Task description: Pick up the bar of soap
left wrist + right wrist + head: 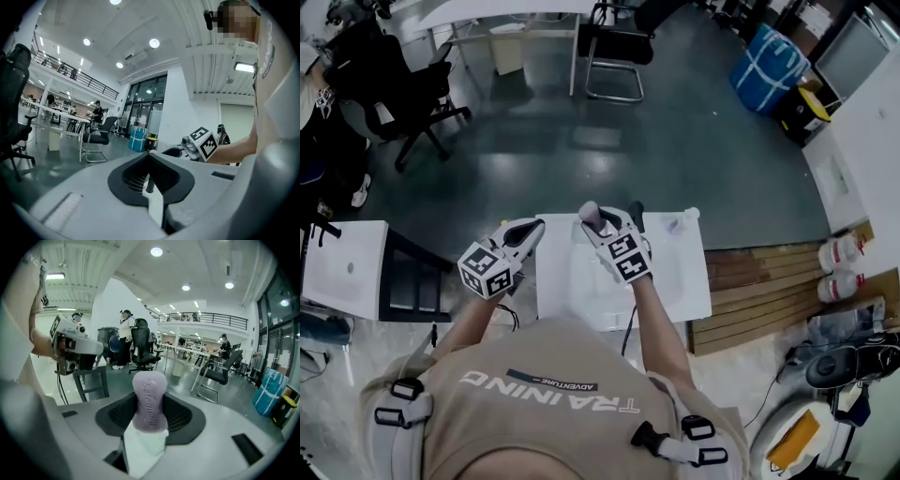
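While the person stands over the white bench, the right gripper is clamped on the bar of soap, its dark ribbed fingers pressed against both sides of the bar's lower half. In the right gripper view the soap is pale purple, rounded at the top and slightly waisted, standing upright between the fingers with embossed lettering running along its length; its upper half sticks out past the fingertips against the open room, touching nothing else. From the head view the soap sits at the front of that gripper, above the far edge of the bench and lifted off its surface. Just to the left, the left gripper is held in the air near the bench's left edge, level with the right one and pointing the same way. Its fingers are drawn together with nothing between them, and only a thin seam shows where they meet. Each gripper shows in the other's view, near but apart. Beyond the bench lies a grey floor with a black chair and a blue bag well away.
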Tool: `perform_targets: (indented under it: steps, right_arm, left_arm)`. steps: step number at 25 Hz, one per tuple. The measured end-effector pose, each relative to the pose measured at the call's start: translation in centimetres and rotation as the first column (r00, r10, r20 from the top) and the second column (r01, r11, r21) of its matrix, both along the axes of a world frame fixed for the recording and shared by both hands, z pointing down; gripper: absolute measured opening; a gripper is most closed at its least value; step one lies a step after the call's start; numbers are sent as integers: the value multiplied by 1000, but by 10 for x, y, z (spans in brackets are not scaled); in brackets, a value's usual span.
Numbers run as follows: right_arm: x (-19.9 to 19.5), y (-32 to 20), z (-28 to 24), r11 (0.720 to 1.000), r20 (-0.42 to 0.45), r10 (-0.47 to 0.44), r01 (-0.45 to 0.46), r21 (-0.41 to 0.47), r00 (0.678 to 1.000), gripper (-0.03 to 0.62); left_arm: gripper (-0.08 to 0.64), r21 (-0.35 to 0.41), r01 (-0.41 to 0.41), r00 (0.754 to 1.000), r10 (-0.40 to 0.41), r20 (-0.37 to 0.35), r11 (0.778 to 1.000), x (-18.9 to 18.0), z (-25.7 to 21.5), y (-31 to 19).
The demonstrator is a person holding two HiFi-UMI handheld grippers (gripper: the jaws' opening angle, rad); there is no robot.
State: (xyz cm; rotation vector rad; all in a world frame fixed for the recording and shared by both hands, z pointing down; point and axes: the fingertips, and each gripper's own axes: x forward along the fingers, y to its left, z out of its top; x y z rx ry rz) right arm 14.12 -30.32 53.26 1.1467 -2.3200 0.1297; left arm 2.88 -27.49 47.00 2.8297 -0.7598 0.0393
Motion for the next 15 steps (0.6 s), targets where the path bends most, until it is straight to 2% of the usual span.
perform_targets:
  steps: [10, 15]
  right_arm:
    - [17, 20, -82, 983, 169, 54, -83, 166, 984, 184]
    - [25, 20, -115, 968, 252, 88, -143, 208, 964, 183]
  left_arm:
    - [0, 92, -10, 1000, 11, -7, 996, -1, -39, -9]
    - [0, 161, -8, 1000, 8, 2, 987, -5, -70, -29]
